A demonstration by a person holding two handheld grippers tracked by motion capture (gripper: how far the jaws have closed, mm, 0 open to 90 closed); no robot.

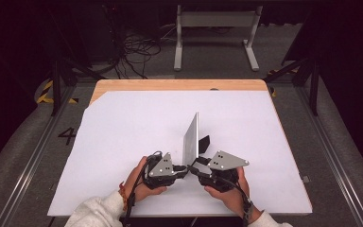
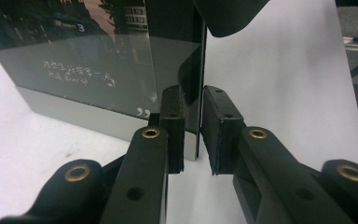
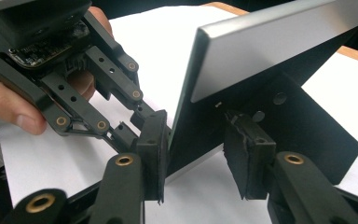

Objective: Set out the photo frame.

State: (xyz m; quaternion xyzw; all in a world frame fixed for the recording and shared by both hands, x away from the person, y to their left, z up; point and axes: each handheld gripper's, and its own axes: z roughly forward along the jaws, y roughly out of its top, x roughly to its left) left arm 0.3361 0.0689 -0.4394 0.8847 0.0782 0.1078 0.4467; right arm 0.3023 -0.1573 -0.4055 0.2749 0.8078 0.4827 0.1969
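A silver-edged picture frame [image 1: 191,137] stands upright on the white sheet [image 1: 123,132], edge-on in the high view, propped by a black back stand [image 1: 203,141]. In the left gripper view its dark glass front [image 2: 98,70] carries small white writing. My left gripper [image 2: 193,135] straddles the frame's near lower corner, one pad against the glass and the other a sliver off the back. My right gripper [image 3: 193,154] straddles the same edge from the other side, with a clear gap between its right pad and the black backing [image 3: 307,130]. The two grippers [image 1: 185,168] [image 1: 194,165] nearly meet.
The white sheet covers a wooden tabletop [image 1: 170,85]. Both hands rest close to the table's near edge. A metal stand [image 1: 215,33] and loose cables [image 1: 137,52] lie on the floor beyond the far edge.
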